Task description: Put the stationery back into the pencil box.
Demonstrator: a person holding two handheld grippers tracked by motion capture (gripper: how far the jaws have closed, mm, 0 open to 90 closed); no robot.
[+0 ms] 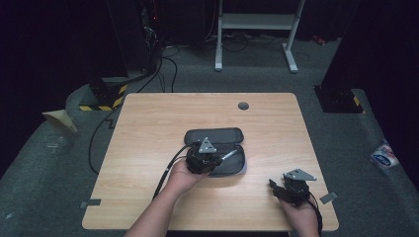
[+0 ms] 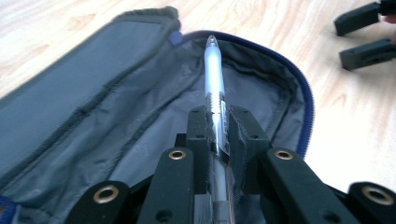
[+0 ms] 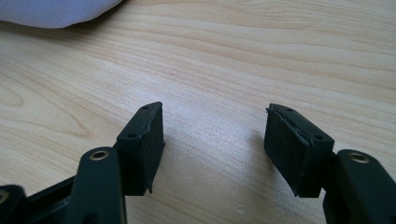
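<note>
Between my left gripper's (image 2: pixel 217 126) pads sits a clear pen (image 2: pixel 214 70), pinched above the open pencil case (image 2: pixel 116 107); its rear end is hidden beneath them. Off to the side, my right gripper (image 3: pixel 215 140) rests spread over bare table (image 3: pixel 280 56).

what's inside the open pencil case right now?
Grey lining of the pencil case, with no loose items visible. The pen, clamped in the left gripper, points over the interior. The gripper body hides the case's near part.
</note>
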